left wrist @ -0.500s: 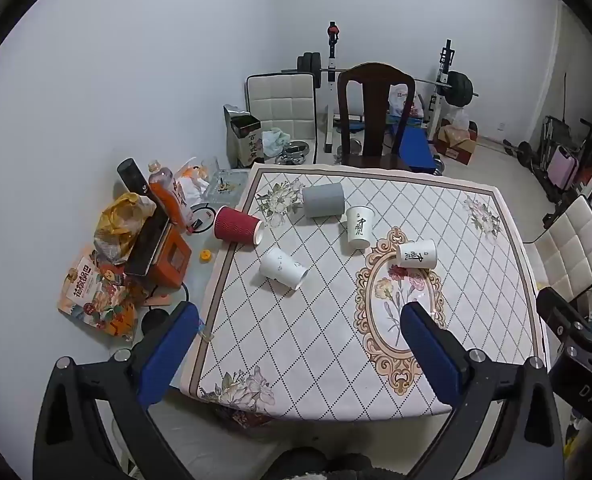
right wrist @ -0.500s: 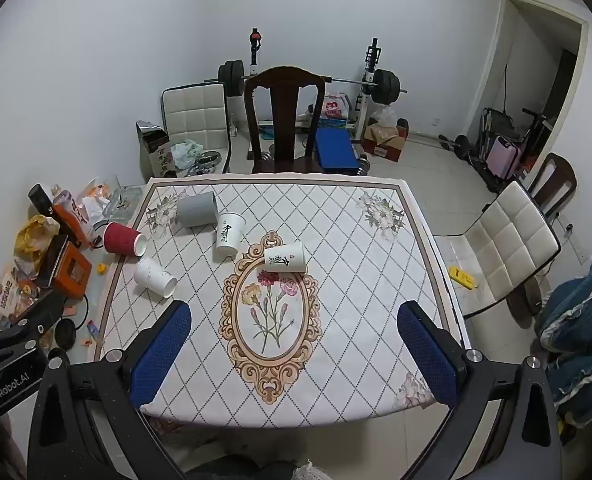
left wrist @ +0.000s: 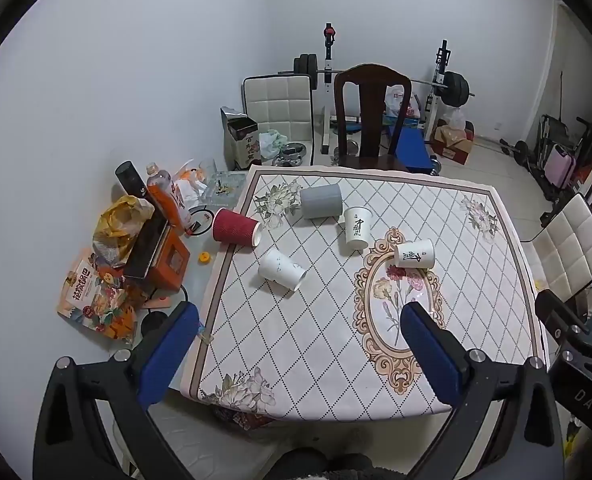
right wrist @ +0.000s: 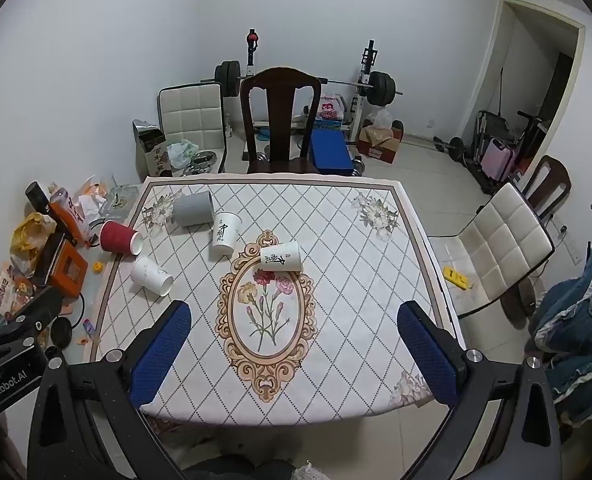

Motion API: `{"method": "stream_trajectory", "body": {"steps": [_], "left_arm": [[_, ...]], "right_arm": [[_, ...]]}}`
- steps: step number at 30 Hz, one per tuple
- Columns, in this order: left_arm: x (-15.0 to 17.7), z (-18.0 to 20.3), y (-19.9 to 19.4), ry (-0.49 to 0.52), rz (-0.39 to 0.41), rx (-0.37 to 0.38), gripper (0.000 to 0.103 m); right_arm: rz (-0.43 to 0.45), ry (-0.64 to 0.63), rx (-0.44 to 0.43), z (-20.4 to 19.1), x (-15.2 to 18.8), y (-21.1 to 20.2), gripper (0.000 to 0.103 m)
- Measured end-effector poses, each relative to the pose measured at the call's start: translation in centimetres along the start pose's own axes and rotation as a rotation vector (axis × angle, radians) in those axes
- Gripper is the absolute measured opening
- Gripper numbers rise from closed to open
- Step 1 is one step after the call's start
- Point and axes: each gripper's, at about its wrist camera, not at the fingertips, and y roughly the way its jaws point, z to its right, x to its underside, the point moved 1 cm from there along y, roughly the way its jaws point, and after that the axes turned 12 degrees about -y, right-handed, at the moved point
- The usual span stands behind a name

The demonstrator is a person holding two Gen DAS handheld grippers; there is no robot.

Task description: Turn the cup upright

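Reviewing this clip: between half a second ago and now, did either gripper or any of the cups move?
Nothing visibly changed. Both the left gripper and right gripper hang open above the table's near edge, and all five cups lie on their sides where they were.

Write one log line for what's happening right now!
phase: approach | left gripper: open, empty | right gripper: open, empty | five cups on table: all on sides | nearest: calligraphy cup

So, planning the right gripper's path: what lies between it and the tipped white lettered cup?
Only bare patterned tablecloth separates right gripper from cup, per the right wrist view.
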Motion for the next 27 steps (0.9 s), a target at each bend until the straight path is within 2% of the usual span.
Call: {"method": "stream_trajectory", "body": {"steps": [27], "left_arm": [[-1.0, 0.1, -0.8, 0.009, 0.010, 0.022, 0.103]], "right_arm": [[0.014, 0.000, 0.011, 0.1, -0.4, -1.2, 0.103]]}}
